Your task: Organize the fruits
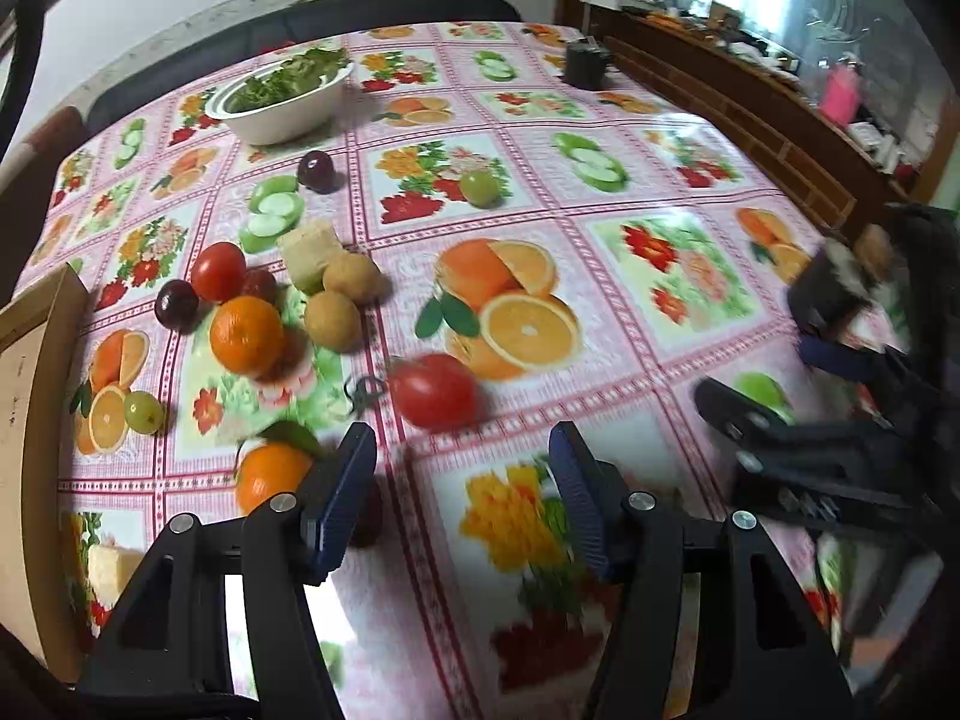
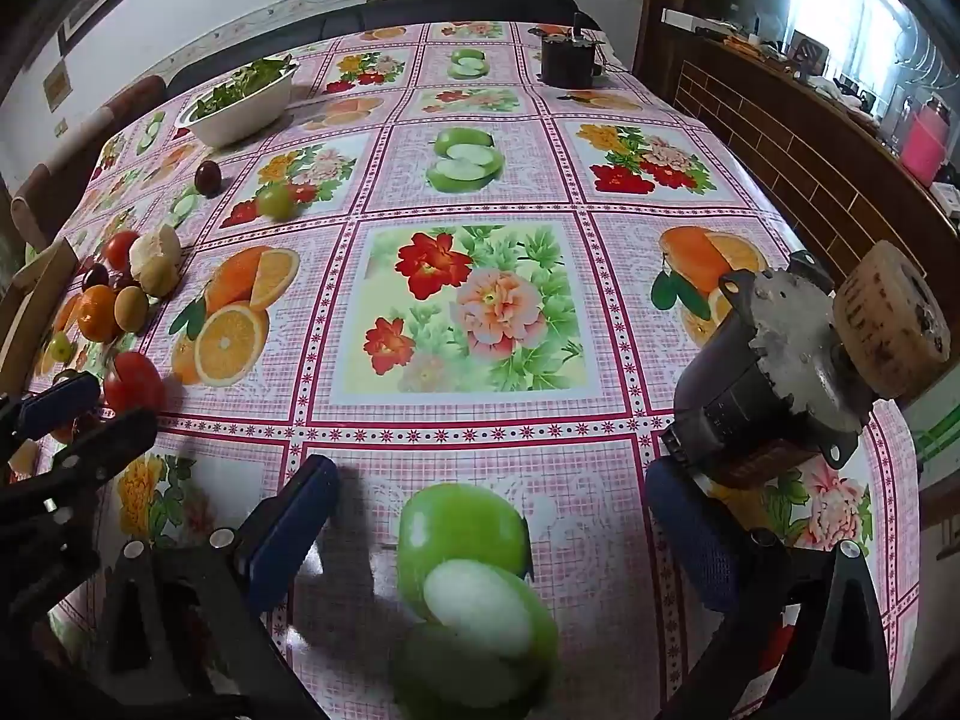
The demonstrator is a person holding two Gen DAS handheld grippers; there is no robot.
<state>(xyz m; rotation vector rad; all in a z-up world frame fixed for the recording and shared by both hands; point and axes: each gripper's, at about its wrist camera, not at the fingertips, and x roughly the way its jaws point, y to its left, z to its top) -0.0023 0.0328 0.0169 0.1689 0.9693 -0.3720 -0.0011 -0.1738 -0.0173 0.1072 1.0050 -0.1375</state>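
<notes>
Both grippers, left gripper (image 1: 462,456) and right gripper (image 2: 489,516): black plastic frames, silver round screws at pivots, ribbed dark-blue finger pads (image 1: 339,498).

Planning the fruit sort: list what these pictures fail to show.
- Orange, left wrist view: partly hidden behind the left gripper finger.
- Pale chunk, left wrist view: cut off by the gripper body; identity unclear.
- Wooden board, left wrist view: cropped by the frame edge.

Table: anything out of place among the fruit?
Yes. A grimy motor-like part with a cork-coloured wheel lies tilted on its side near the right edge of the tablecloth, not food. A lone dark plum sits apart from the fruit cluster, near the white bowl of greens.
</notes>
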